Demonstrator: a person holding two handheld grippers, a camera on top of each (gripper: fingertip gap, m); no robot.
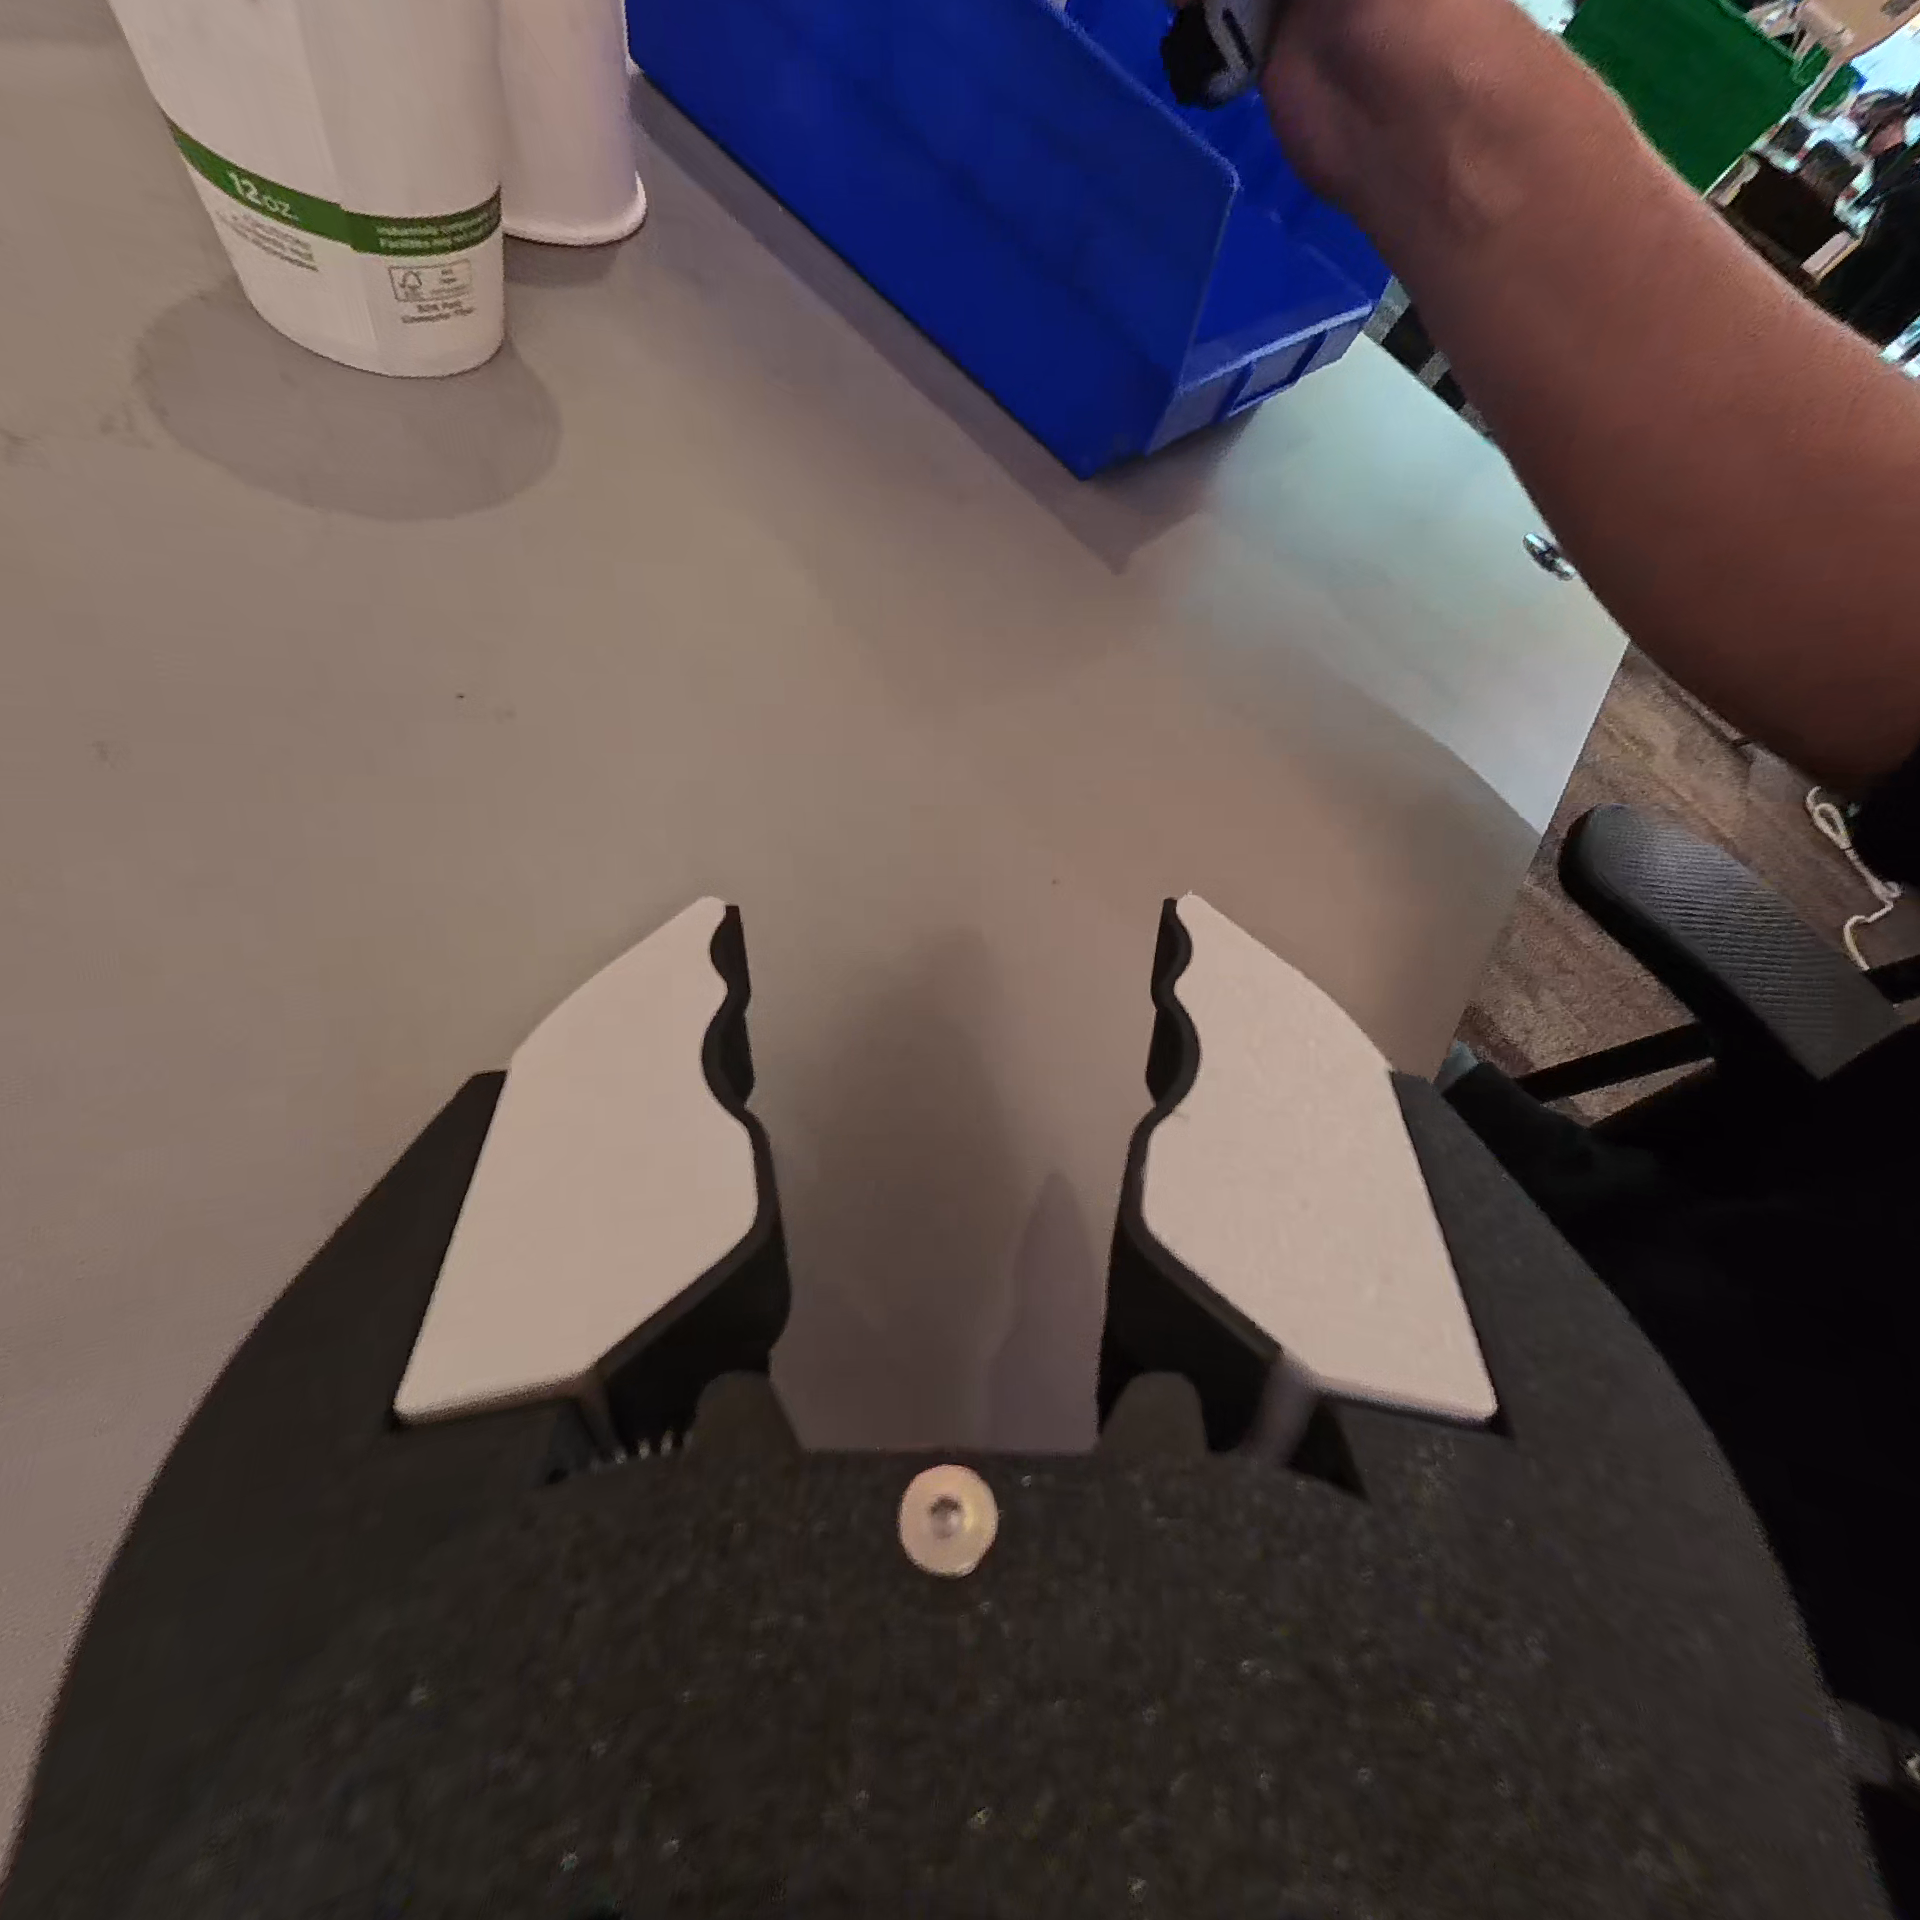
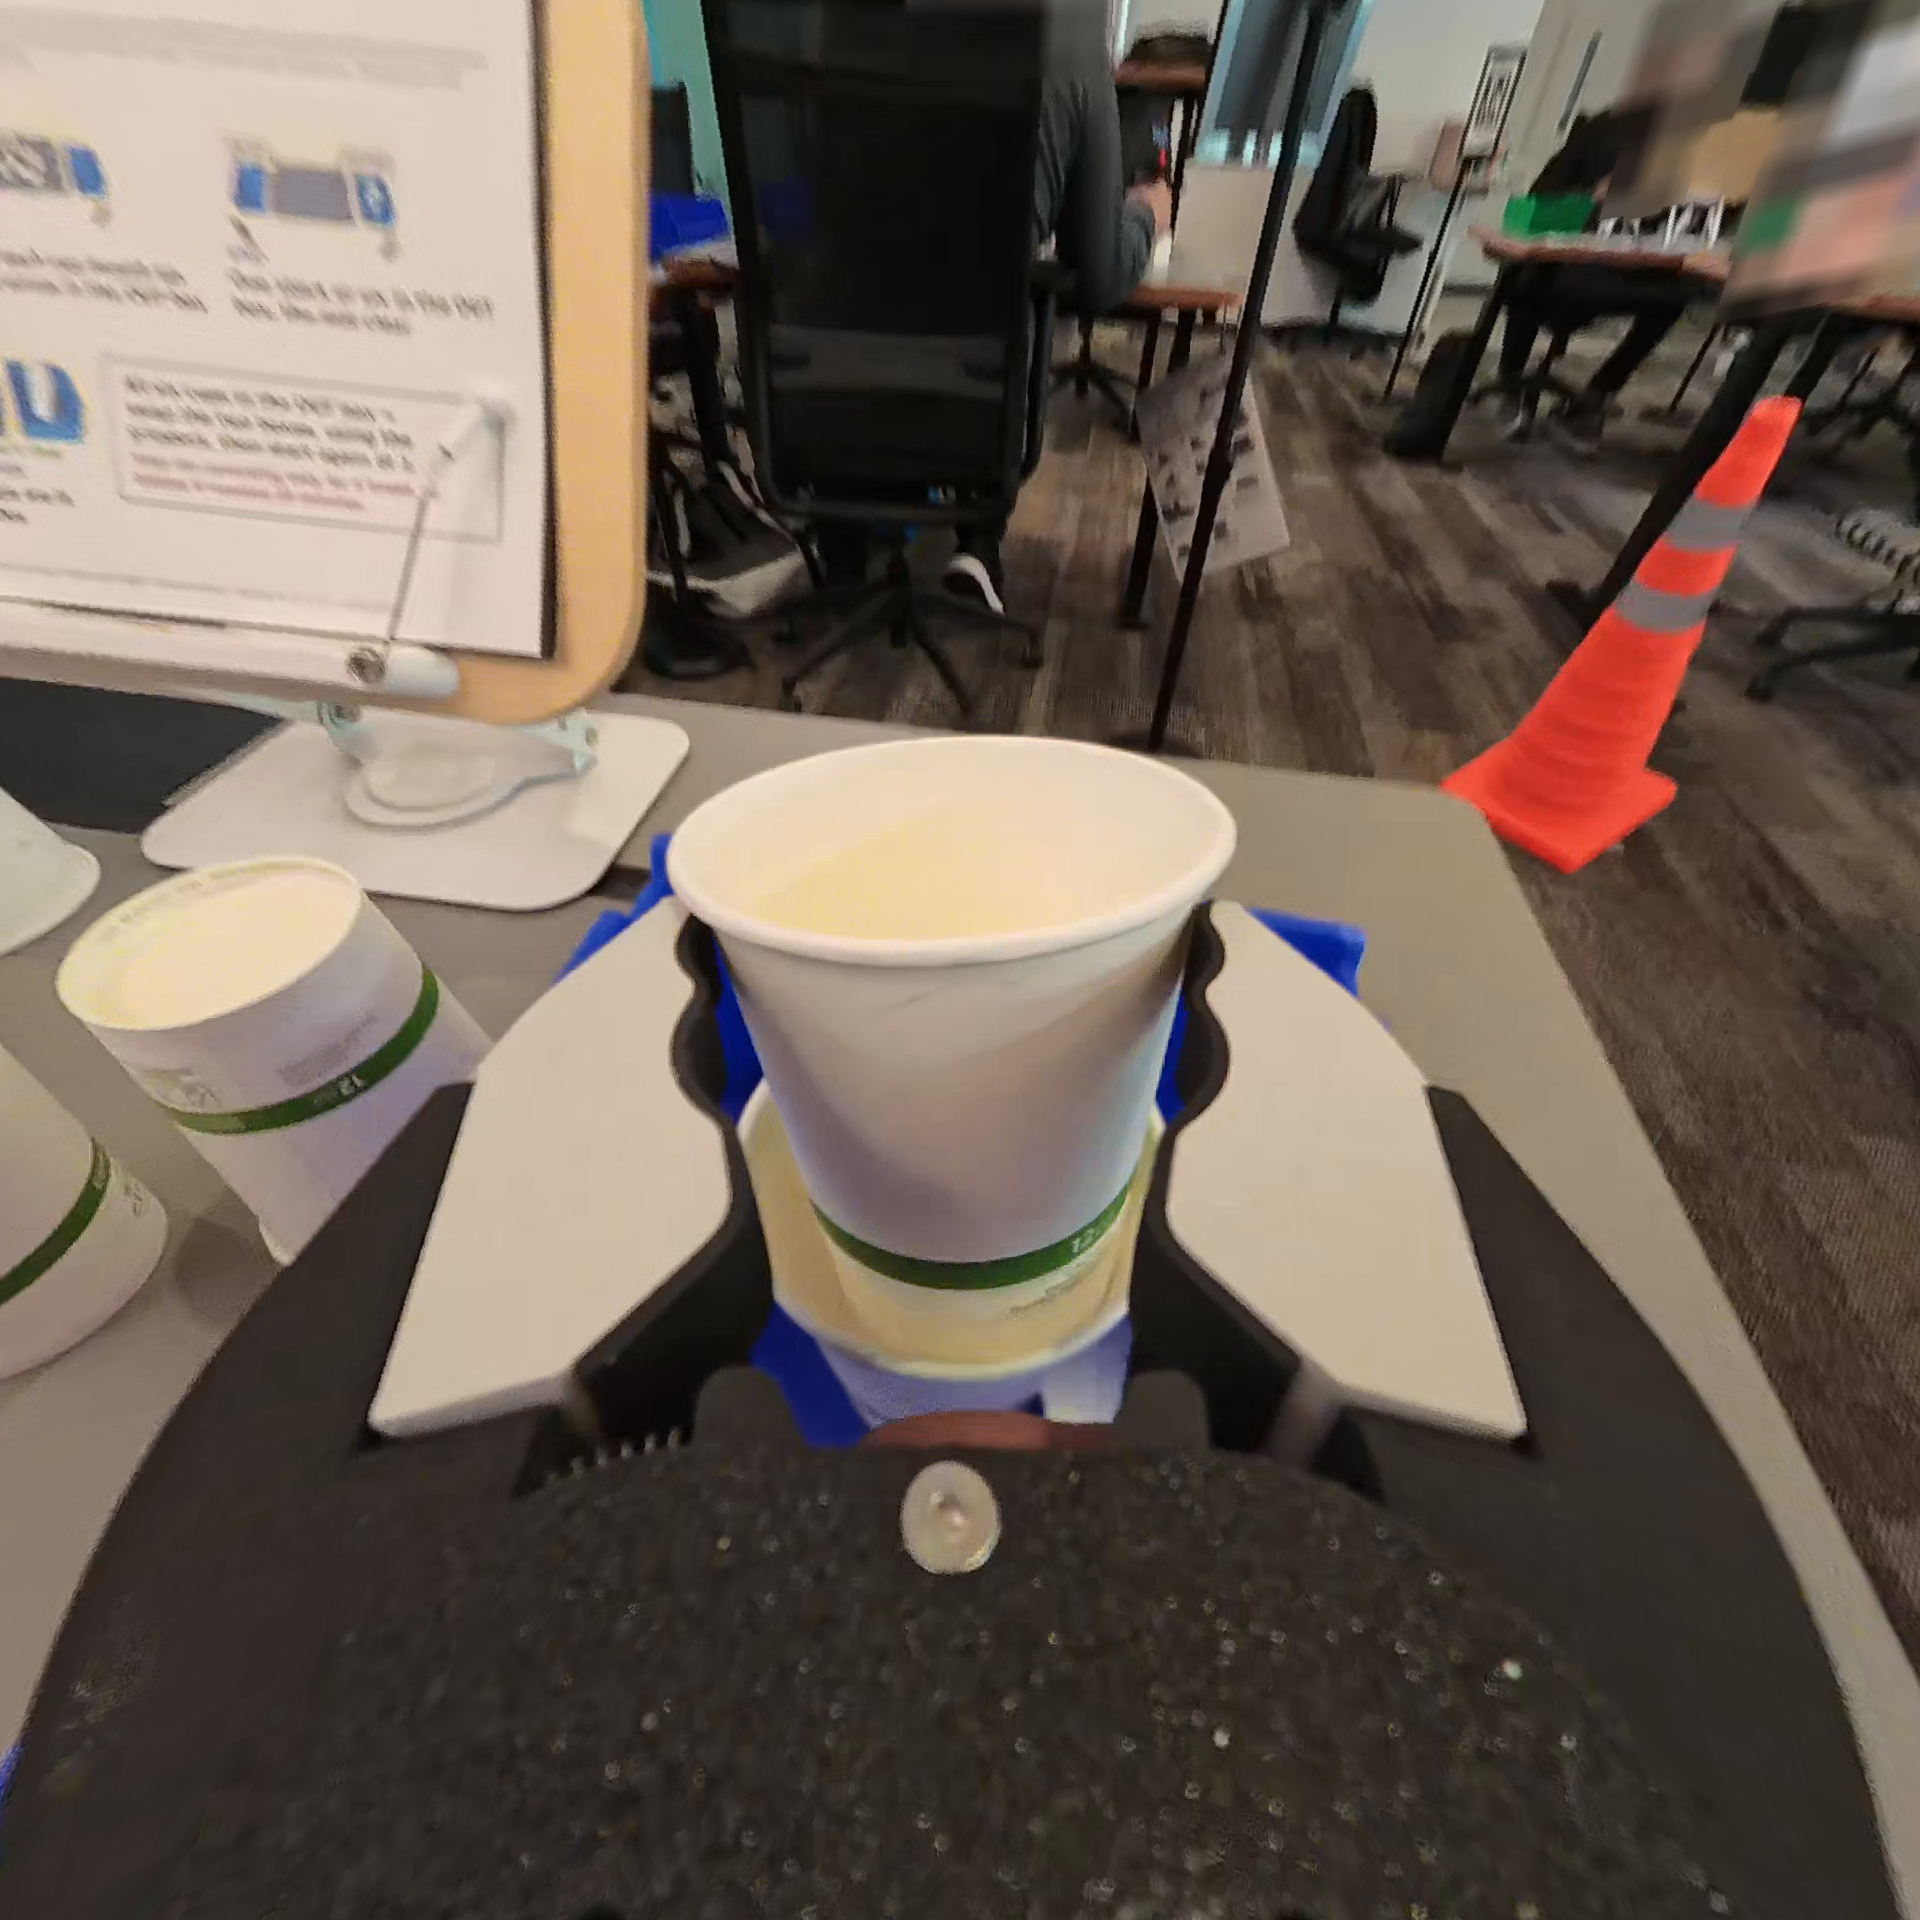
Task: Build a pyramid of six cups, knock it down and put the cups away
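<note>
My right gripper [image 2: 951,920] is shut on an upright white paper cup [image 2: 966,1039] with a green band, gripped just under its rim. The cup's base sits inside the mouth of another upright cup [image 2: 1039,1325] that stands in the blue bin [image 2: 1314,945]. Three more cups stand upside down on the grey table at the left [image 2: 260,997], [image 2: 52,1247], [image 2: 31,873]. My left gripper [image 1: 951,914] is open and empty, low over the bare table [image 1: 831,675]. In the left wrist view two inverted cups [image 1: 353,208], [image 1: 566,114] stand far left, and the blue bin [image 1: 935,208] stands beyond.
A person's forearm [image 1: 1558,312] reaches over the bin from the right. A stand with an instruction sheet [image 2: 312,312] is at the table's back left. The table edge [image 1: 1558,727] is close on the right. An orange cone [image 2: 1631,665] and an office chair [image 2: 883,312] stand on the floor beyond.
</note>
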